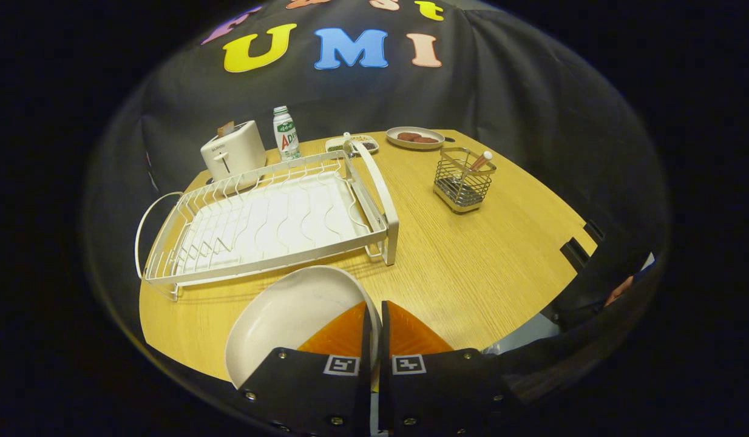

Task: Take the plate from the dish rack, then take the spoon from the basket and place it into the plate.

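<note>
My gripper (374,311) is shut on the right rim of a white plate (289,315), one finger inside the rim and one outside. The plate hangs tilted just in front of the white dish rack (271,218), over the near part of the wooden table (471,267). The rack's wires hold no dishes. Beyond the fingers to the right stands a wire basket (464,180) with a spoon (479,161) leaning in it, handle up.
Behind the rack stand a white toaster (233,153) and a small bottle (286,133). Farther back lie a small dish (352,144) and a plate of brown food (415,138). A person's hand (618,290) shows off the table's right edge.
</note>
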Demonstrator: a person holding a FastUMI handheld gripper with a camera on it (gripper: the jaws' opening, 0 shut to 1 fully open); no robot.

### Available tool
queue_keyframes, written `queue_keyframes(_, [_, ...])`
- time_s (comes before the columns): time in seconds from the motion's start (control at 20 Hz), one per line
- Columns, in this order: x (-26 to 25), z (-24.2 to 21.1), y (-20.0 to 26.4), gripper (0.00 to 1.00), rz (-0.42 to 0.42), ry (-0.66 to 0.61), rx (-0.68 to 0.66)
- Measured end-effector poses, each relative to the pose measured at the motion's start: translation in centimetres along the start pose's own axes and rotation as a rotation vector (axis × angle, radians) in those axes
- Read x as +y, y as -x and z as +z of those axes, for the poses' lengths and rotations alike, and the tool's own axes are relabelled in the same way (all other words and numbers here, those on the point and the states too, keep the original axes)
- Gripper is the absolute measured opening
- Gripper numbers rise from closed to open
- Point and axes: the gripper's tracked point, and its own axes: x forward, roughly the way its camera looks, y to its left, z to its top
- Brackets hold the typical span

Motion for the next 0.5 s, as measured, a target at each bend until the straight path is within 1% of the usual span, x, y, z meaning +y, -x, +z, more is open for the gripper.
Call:
queue_keyframes(0.1, [0.1, -0.5, -0.7, 0.05, 0.005, 0.004, 0.015])
queue_keyframes(0.25, [-0.8, -1.1, -1.3, 0.05, -0.023, 0.042, 0.034])
queue_keyframes(0.5, [-2.9, 2.0, -0.4, 0.05, -0.063, 0.056, -0.028])
